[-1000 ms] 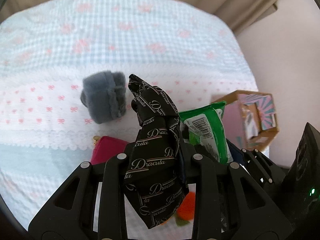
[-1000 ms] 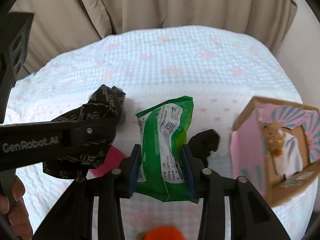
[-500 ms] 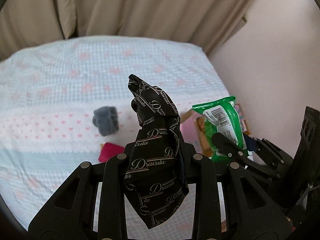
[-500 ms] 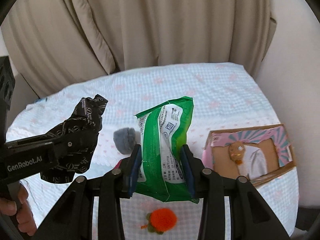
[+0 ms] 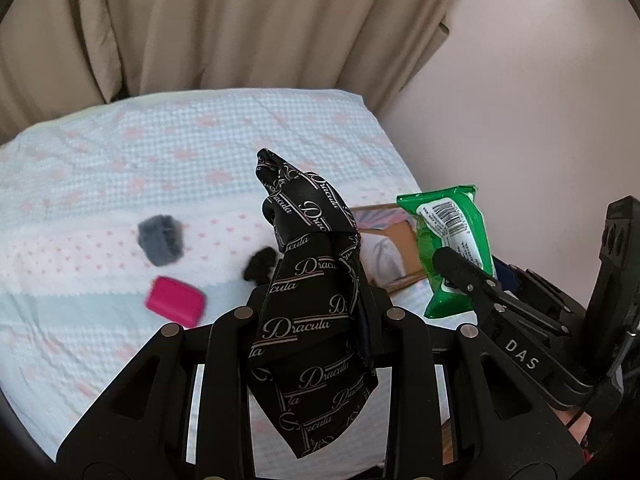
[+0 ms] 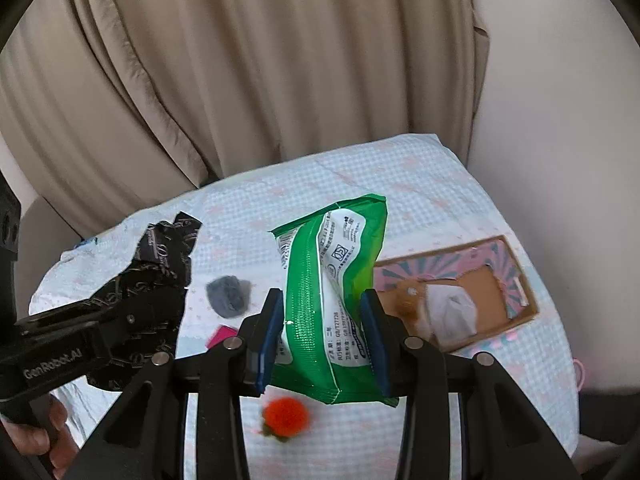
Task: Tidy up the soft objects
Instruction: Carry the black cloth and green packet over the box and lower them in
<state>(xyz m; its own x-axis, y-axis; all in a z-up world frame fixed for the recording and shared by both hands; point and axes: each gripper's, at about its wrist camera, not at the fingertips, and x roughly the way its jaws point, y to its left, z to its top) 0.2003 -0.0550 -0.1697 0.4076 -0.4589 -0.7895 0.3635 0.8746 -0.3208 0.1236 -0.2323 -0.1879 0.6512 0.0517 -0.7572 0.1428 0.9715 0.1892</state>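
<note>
Left hand-held gripper [image 5: 316, 312] clamps black scarf [image 5: 316, 280], right hand-held gripper [image 6: 324, 336] green packet [image 6: 328, 292], above bed [image 5: 120, 152].

The cloth [image 5: 316, 312] is black with white "Dracula" writing all over. The packet [image 6: 332, 304] is bright green with a white label. The bed cover [image 5: 120, 168] is pale blue checks with pink bits – and on it sit a grey fuzzy thing [image 5: 161, 239], a hot-pink block [image 5: 175, 301] and an orange pom-pom [image 6: 285, 417].
</note>
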